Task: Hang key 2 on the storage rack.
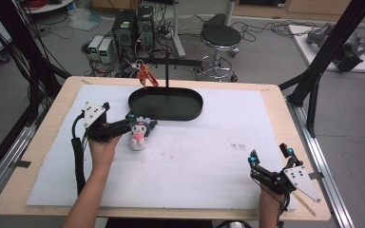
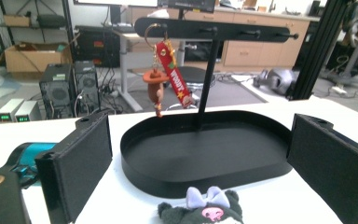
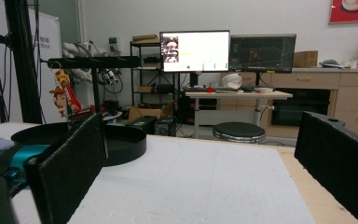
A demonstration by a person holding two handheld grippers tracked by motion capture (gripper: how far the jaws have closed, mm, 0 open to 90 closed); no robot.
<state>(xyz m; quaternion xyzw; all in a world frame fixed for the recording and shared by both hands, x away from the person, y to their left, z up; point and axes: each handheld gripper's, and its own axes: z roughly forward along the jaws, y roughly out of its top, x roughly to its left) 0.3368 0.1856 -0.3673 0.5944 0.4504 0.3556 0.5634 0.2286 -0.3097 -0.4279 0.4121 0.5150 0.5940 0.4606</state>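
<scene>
A red keychain strap (image 2: 173,74) hanging from the black rack ahead of the left gripper (image 2: 200,163) reads "WOODY" in yellow letters running down its length. No other text is legible.

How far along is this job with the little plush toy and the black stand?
One keychain already hangs on the stand's bar. The left tool sits open at the plush toy, which lies on the white mat in front of the tray, not yet gripped. Picking it up and probably hanging it remain. The right tool rests open, apart.
</scene>
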